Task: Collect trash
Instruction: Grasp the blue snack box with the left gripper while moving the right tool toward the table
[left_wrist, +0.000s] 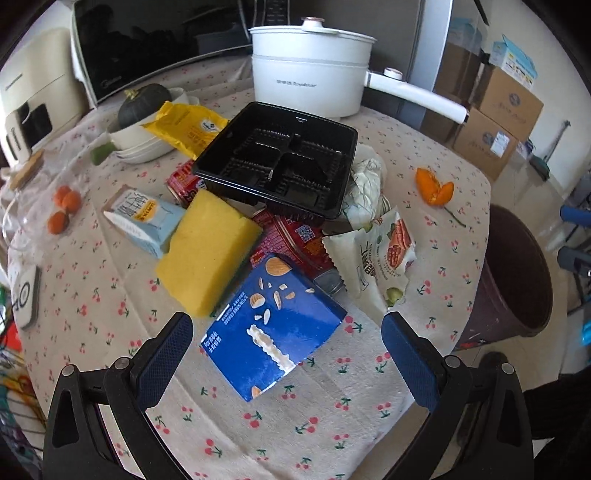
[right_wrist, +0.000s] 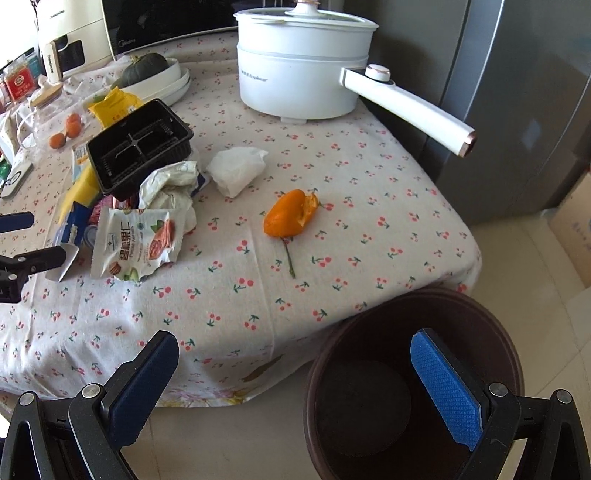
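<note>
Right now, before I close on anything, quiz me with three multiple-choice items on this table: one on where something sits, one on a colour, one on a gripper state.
1. Where does the black plastic tray sit?
A. on top of the trash pile
B. inside the bin
C. under the white pot

2. What colour is the box nearest the left gripper?
A. green
B. blue
C. pink

3. How is the right gripper?
A. shut on the orange peel
B. shut on a wrapper
C. open, holding nothing

Answers:
1 A: the tray rests tilted over the red packaging and the crumpled wrappers.
2 B: the blue box lies just ahead of the open left gripper.
3 C: its jaws stand wide apart over the table edge and the brown bin; the orange peel lies untouched on the cloth.
</note>
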